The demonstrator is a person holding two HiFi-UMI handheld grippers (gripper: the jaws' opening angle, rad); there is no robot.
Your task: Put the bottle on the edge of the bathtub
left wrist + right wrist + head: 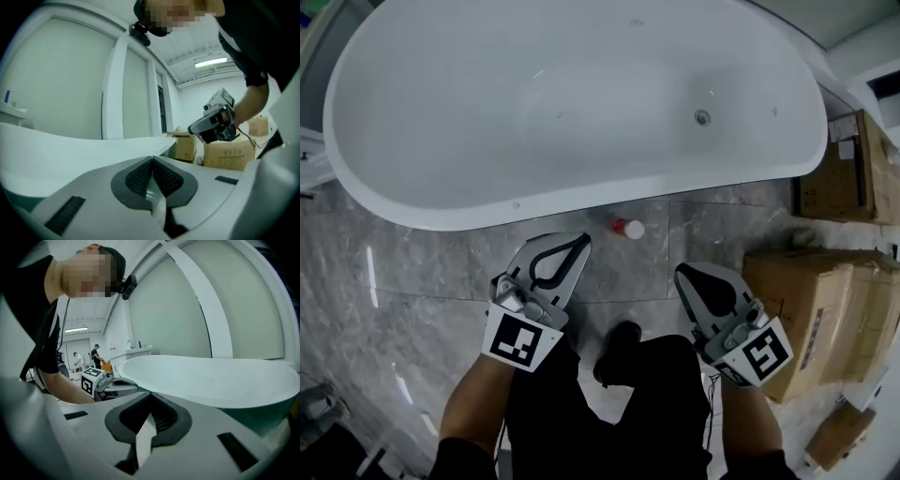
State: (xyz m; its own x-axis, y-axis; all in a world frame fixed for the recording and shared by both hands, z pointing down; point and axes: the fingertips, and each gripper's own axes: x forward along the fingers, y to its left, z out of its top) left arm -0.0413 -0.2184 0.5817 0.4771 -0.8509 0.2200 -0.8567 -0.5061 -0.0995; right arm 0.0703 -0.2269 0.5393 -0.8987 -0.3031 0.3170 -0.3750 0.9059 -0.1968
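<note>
A small red bottle [628,228] with a white cap lies on its side on the grey marble floor, just below the near rim of the white bathtub [487,217]. My left gripper [584,238] hangs to the bottle's left and slightly nearer, jaws shut with nothing between them. My right gripper [679,272] is nearer and to the bottle's right, its jaws also closed and empty. In the left gripper view the pads [140,176] meet, with the tub rim [70,145] beyond. The right gripper view shows closed jaws [150,395] facing the tub [211,380]. Neither gripper view shows the bottle.
Cardboard boxes [825,300] stand on the floor at the right, with another box [848,169] beside the tub's end. The person's dark shoe [619,347] is between the two grippers. Other people stand far off in the right gripper view.
</note>
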